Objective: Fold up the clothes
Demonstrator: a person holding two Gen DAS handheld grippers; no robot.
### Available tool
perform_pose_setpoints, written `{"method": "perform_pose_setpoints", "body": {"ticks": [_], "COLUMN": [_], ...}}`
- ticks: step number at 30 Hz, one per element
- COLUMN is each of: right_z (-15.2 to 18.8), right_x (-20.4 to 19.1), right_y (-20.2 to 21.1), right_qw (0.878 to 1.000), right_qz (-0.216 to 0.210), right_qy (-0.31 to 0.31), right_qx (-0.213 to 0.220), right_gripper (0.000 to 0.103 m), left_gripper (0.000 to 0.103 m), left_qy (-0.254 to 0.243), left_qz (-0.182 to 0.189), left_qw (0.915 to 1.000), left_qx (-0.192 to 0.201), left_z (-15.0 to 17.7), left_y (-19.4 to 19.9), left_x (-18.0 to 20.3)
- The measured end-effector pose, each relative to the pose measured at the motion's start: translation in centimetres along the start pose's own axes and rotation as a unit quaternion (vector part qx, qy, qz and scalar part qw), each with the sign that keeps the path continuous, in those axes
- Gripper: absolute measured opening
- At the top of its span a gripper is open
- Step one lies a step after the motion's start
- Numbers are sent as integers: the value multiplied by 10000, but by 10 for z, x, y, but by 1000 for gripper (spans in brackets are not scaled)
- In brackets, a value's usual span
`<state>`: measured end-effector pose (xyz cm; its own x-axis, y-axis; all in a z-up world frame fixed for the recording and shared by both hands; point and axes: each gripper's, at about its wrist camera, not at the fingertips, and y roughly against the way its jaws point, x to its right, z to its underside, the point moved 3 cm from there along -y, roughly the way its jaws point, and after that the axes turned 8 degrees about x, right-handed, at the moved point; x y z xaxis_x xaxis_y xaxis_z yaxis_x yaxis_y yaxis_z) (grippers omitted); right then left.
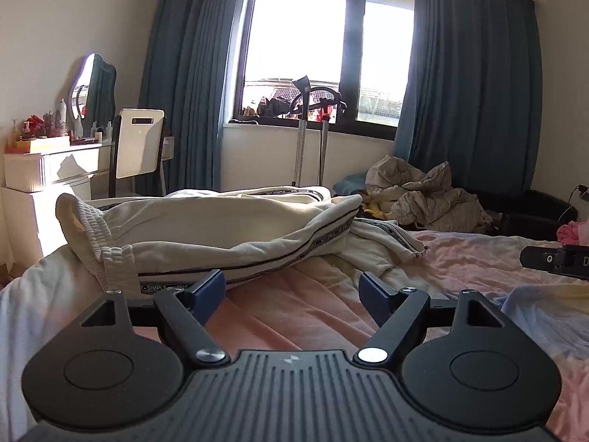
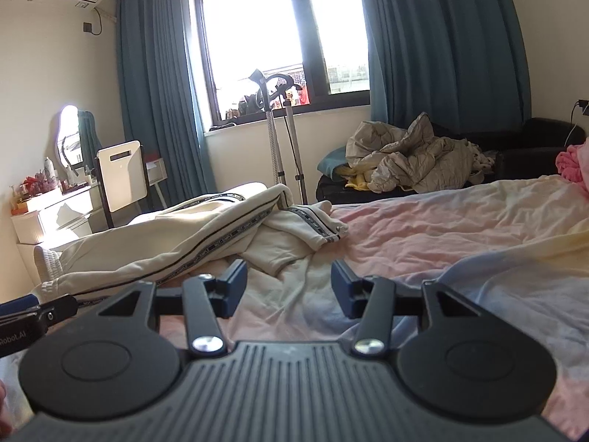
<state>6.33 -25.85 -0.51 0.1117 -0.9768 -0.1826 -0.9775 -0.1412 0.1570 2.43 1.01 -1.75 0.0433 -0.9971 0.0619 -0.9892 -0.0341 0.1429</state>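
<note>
On the bed (image 2: 460, 228) lie cream pants (image 1: 221, 235), long and lumpy, not folded yet, so most of the job looks left to do. One leg is bunched up at the far end and the waist sits near the bed's left edge. The left gripper (image 1: 292, 291) hangs just in front of the pants, jaws wide apart, holding nothing. The right gripper (image 2: 289, 283) is near the bunched leg, jaws apart too, empty. To the right the pink sheet has lots of open room for laying the pants flat
</note>
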Motion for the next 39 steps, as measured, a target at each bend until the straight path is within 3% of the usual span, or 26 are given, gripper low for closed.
{"method": "perform_pose_setpoints", "body": {"ticks": [3, 7, 15, 19, 24, 28, 33, 39], "right_z": [-1, -2, 2, 1, 2, -4, -5, -3], "right_x": [-5, -14, -17, -11, -11, -5, 7, 27], "right_y": [2, 8, 7, 6, 9, 11, 3, -8], "right_qw": [10000, 9988, 9990, 9998, 9995, 9999, 9993, 9973], "right_qz": [-20, -2, -142, -146, 97, 106, 270, 443], "right_qy": [65, 404, 384, 135, 307, -10, -264, -586], "right_qx": [31, 281, 159, 82, 71, 69, 61, 16], "right_gripper": [54, 68, 72, 78, 85, 89, 93, 99], "left_gripper": [86, 87, 89, 89, 90, 90, 93, 93], "left_qy": [-42, -23, -102, -145, -330, -616, -1521, -1813], "left_qz": [-13, -27, 33, 19, -116, -82, 229, 474], "left_qw": [10000, 9999, 9998, 9997, 9990, 9964, 9854, 9787], "left_qx": [-59, -115, -191, -220, -260, -583, -726, -842], "left_z": [3, 4, 6, 7, 3, -8, -16, -11], "left_y": [-2, -2, -1, -1, -10, -47, -122, -230], "left_x": [-1, -2, 0, 2, 3, 9, 39, 70]}}
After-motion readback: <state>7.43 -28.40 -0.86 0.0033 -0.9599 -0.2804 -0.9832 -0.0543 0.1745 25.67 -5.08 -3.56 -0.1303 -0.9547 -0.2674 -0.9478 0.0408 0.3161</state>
